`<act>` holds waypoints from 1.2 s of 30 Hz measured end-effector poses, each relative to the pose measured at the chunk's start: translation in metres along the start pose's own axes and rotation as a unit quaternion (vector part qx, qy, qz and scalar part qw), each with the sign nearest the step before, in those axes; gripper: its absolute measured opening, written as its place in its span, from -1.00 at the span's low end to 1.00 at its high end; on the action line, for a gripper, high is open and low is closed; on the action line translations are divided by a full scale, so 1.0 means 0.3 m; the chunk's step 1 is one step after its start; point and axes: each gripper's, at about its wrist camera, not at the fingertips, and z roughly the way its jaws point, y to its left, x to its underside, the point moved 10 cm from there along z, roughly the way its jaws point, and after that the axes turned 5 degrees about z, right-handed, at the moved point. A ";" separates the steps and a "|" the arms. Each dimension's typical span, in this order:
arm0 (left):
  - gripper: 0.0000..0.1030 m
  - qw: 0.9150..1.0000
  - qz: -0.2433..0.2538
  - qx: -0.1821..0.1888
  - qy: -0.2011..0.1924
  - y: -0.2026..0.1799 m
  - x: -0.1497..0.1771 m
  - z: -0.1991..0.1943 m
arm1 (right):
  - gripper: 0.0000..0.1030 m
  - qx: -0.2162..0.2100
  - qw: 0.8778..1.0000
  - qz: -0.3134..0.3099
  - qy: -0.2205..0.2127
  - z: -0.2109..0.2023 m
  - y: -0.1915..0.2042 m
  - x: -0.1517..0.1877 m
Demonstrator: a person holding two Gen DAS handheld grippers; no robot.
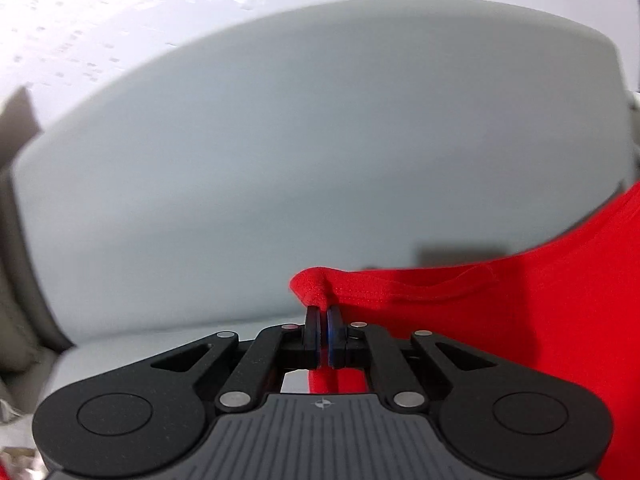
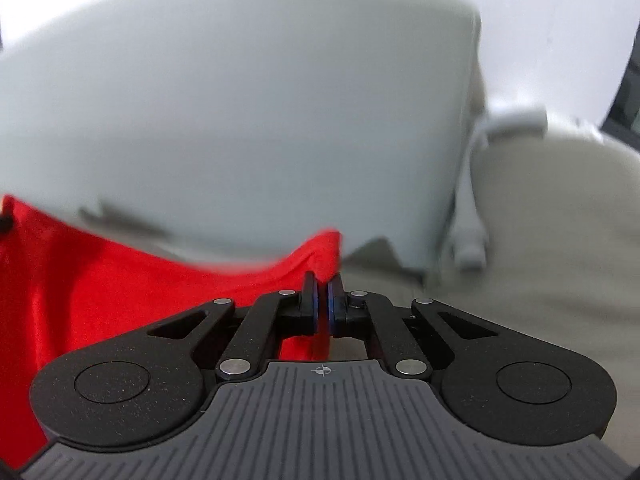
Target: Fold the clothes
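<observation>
A red garment [image 1: 520,312] hangs between my two grippers, lifted off the surface. My left gripper [image 1: 323,312] is shut on one corner of it, a hemmed edge bunched above the pads. The cloth stretches off to the right in the left wrist view. My right gripper [image 2: 322,280] is shut on another corner of the red garment [image 2: 100,280], which spreads to the left in the right wrist view. The lower part of the garment is hidden below the gripper bodies.
A large pale grey table top [image 1: 320,140] lies ahead, also seen in the right wrist view [image 2: 240,100]. A beige cushioned seat [image 2: 540,220] sits to its right with a grey fitting [image 2: 472,240]. A speckled floor [image 1: 120,20] lies beyond.
</observation>
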 end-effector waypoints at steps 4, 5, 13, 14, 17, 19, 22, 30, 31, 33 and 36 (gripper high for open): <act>-0.46 0.996 -0.012 -0.064 0.056 0.042 0.073 0.075 | -0.82 0.045 0.998 -0.036 0.016 0.095 0.068 0.034; -0.15 0.993 -0.014 -0.085 0.075 0.054 0.099 0.094 | -0.64 0.059 0.997 -0.040 0.033 0.128 0.076 0.061; 0.42 0.994 -0.005 -0.099 0.053 0.078 0.069 -0.018 | 0.15 0.049 0.998 0.005 0.029 0.035 0.047 0.078; 0.42 0.995 -0.001 -0.086 0.048 0.060 0.060 -0.050 | 0.25 0.042 0.999 0.010 0.028 0.011 0.044 0.076; 0.43 0.998 0.017 -0.038 0.045 -0.034 0.072 -0.212 | 0.29 0.016 0.998 0.034 0.040 -0.108 0.053 0.105; 0.42 0.998 0.029 -0.009 0.049 -0.089 0.106 -0.292 | 0.26 -0.021 0.996 0.061 0.056 -0.219 0.078 0.157; 0.28 0.994 0.051 0.061 0.069 -0.231 0.191 -0.468 | -0.28 -0.088 0.987 0.071 0.110 -0.394 0.126 0.319; -0.30 0.978 0.055 0.147 0.137 -0.526 0.497 -0.853 | -0.69 -0.098 0.971 0.041 0.215 -0.657 0.165 0.761; -0.32 0.976 0.056 0.144 0.152 -0.542 0.546 -0.861 | -0.69 -0.090 0.968 0.044 0.231 -0.673 0.148 0.821; -0.45 0.971 0.046 0.131 0.192 -0.543 0.664 -0.879 | -0.69 -0.065 0.962 0.048 0.260 -0.683 0.101 0.925; -0.45 0.971 0.037 0.113 0.207 -0.509 0.737 -0.911 | -0.74 -0.041 0.960 0.061 0.270 -0.705 0.043 0.982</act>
